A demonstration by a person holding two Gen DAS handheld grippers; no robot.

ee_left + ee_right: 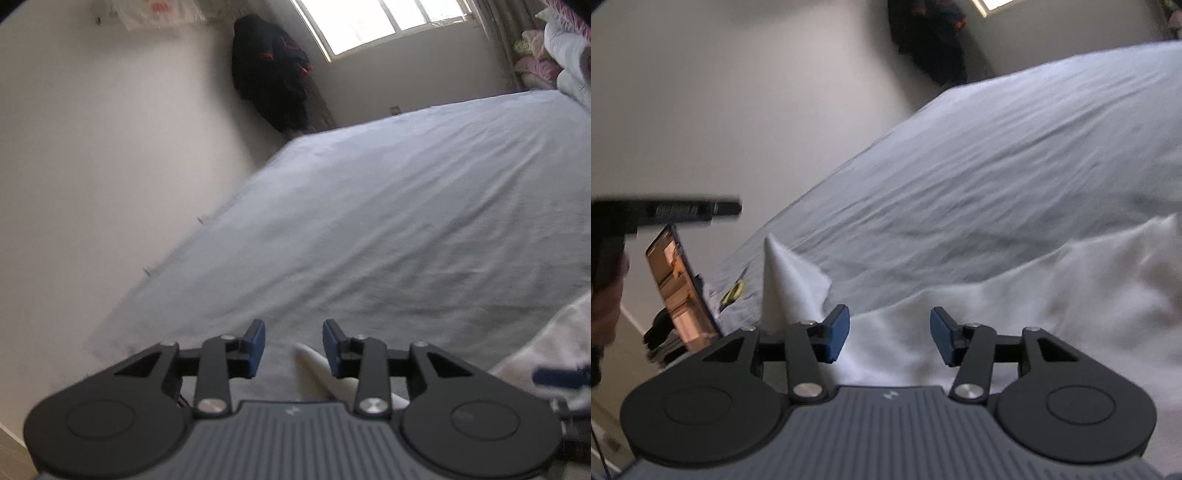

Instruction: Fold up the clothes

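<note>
Both tools are hovering low over the bed (406, 206), which has a pale blue-grey sheet on it. The left tool (294, 349) has its blue pads apart with nothing pinched; a pointed white bit of cloth lies on the sheet just under the right pad. The right tool (890, 336) is spread apart too, sitting over the white garment (1052, 288) rumpled on the near side of the bed, one corner of it sticking up in a peak. A dark coat (273, 74) hangs in the far corner by the window (388, 22).
</note>
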